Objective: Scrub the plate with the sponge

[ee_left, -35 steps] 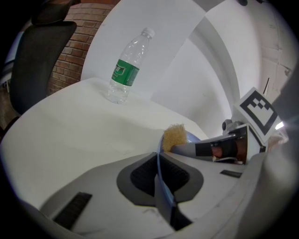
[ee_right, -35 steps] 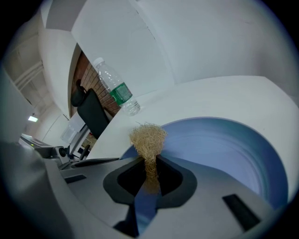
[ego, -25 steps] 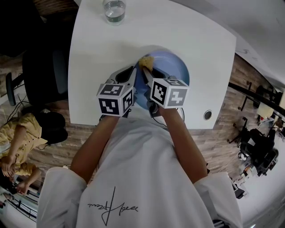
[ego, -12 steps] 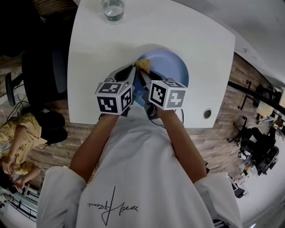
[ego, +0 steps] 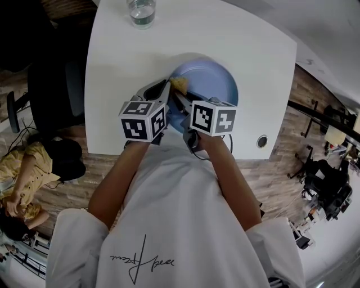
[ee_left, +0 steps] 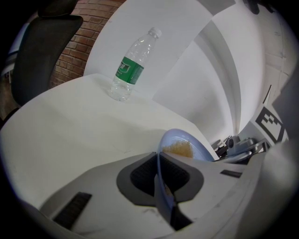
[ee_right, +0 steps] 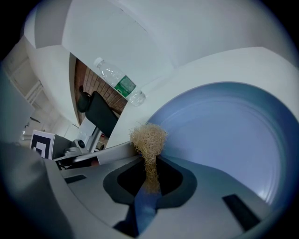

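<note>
A pale blue plate lies on the white table, just beyond both grippers. My left gripper is shut on the plate's near-left rim; in the left gripper view the plate stands edge-on between the jaws of the left gripper. My right gripper is shut on a tan fibrous sponge. In the right gripper view the sponge sticks up from the right gripper against the plate near its left edge.
A clear water bottle with a green label stands at the table's far edge; it also shows in the left gripper view. A black office chair is left of the table. A seated person is at the far left.
Over the last second the sponge and right gripper slid slightly left and nearer across the plate's left part. The left gripper stayed clamped on the rim.
</note>
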